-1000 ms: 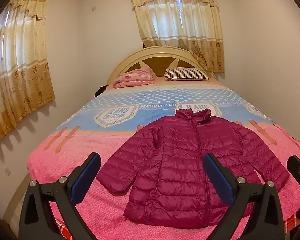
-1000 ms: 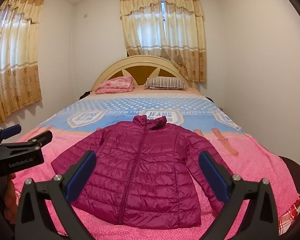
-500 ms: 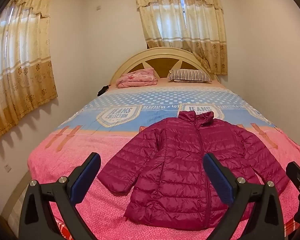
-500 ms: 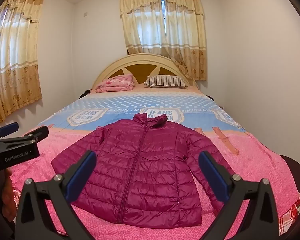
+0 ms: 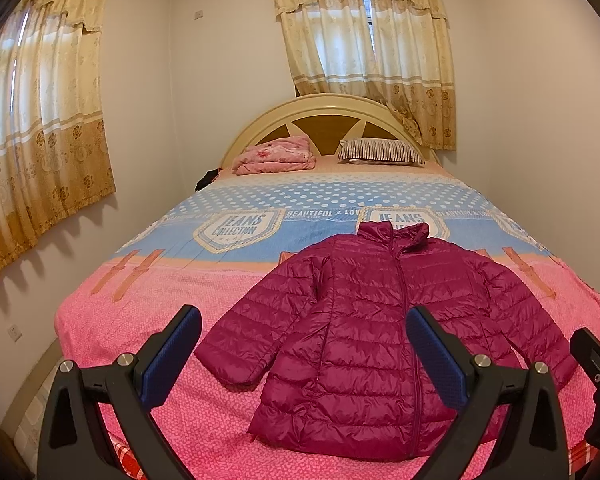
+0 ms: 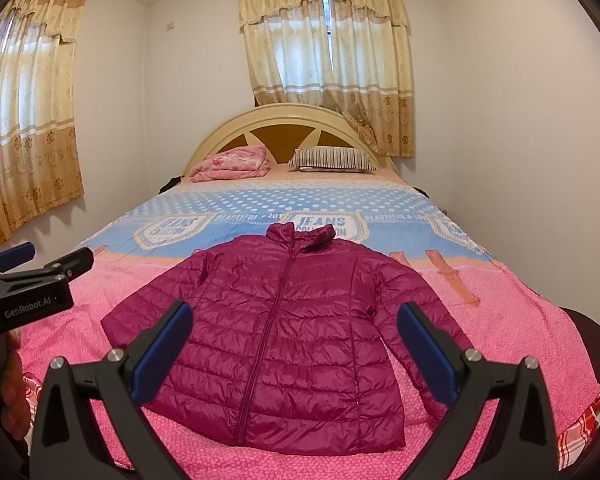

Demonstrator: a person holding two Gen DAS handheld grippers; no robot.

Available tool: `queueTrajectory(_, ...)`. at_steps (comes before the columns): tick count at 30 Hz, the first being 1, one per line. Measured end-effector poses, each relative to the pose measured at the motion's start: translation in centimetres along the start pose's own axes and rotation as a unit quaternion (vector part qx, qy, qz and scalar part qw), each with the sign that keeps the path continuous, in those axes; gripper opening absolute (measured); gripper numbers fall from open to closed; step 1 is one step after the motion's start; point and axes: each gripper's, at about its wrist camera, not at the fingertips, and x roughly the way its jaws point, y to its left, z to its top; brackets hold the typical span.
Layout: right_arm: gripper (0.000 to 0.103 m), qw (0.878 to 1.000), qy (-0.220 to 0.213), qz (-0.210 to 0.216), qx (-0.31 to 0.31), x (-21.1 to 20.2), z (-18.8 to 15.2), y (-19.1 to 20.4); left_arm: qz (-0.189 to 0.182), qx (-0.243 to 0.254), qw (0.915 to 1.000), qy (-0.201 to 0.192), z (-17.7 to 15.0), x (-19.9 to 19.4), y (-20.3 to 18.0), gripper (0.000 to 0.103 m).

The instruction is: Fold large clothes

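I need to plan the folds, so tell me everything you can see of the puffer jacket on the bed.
The magenta quilted puffer jacket looks shiny and padded, stitched in horizontal bands. It lies flat, front up and zipped closed, collar toward the headboard and hem nearest the cameras. Both sleeves angle outward and down. It rests on the pink part of the bedspread, collar reaching the blue band. Neither open gripper touches it.

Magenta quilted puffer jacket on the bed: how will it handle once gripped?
The magenta quilted puffer jacket lies limp, sleeves spread, so it is probably floppy and will drape from any grip. Puffy quilting suggests it is light for its size. The glossy shell looks slick; it may slip in the jaws.
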Motion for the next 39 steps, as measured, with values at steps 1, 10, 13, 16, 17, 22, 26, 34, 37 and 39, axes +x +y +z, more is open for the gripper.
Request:
queueTrajectory(1,0.103,1.0,0.0,0.0,0.0,-0.05,0.04,0.04,0.001,-0.001,1.0,0.0,-0.04,0.01,-0.05,0.102)
queueTrajectory(10,0.103,1.0,0.001,0.001,0.0,-0.16,0.1,0.12,0.001,-0.005,1.0,0.001,0.03,0.03,0.16,0.102)
queueTrajectory(13,0.103,1.0,0.001,0.001,0.0,-0.14,0.08,0.11,0.0,-0.006,1.0,0.002,0.1,0.05,0.27,0.102)
queueTrajectory(16,0.103,1.0,0.001,0.001,0.0,-0.13,0.12,0.14,0.001,-0.006,1.0,0.002,0.1,0.04,0.25,0.102)
queueTrajectory(17,0.103,1.0,0.001,0.0,0.0,-0.15,0.11,0.13,0.0,-0.006,1.0,0.002,0.11,0.04,0.27,0.102)
queueTrajectory(22,0.103,1.0,0.002,0.001,0.0,-0.11,0.05,0.17,0.001,-0.007,1.0,0.003,0.16,0.14,0.31,0.102)
queueTrajectory(26,0.103,1.0,0.002,0.001,0.0,-0.11,0.05,0.16,0.0,-0.007,1.0,0.002,0.15,0.14,0.34,0.102)
queueTrajectory(34,0.103,1.0,0.002,0.001,0.0,-0.09,0.11,0.15,0.0,-0.007,1.0,0.003,0.2,0.17,0.41,0.102)
queueTrajectory(37,0.103,1.0,0.002,0.0,0.0,-0.1,0.09,0.16,-0.001,-0.008,1.0,0.003,0.16,0.15,0.44,0.102)
queueTrajectory(39,0.103,1.0,0.003,0.001,0.0,-0.09,0.1,0.14,0.0,-0.008,1.0,0.003,0.19,0.16,0.44,0.102)
